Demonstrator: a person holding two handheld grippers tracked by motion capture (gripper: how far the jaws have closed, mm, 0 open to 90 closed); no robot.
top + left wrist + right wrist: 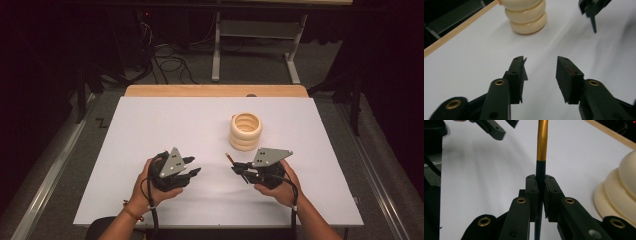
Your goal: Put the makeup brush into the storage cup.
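Pen point(542, 142) clamped upright in right hand-held gripper point(541, 186).

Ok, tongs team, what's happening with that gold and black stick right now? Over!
Right tongs shut on the stick. Left tongs open, nothing between them. Cream ring stack standing apart on the white table. Nothing in the way.

A thin stick point(542, 142), black with a gold upper part, stands at frame centre. Closed jaws pinch its black part.
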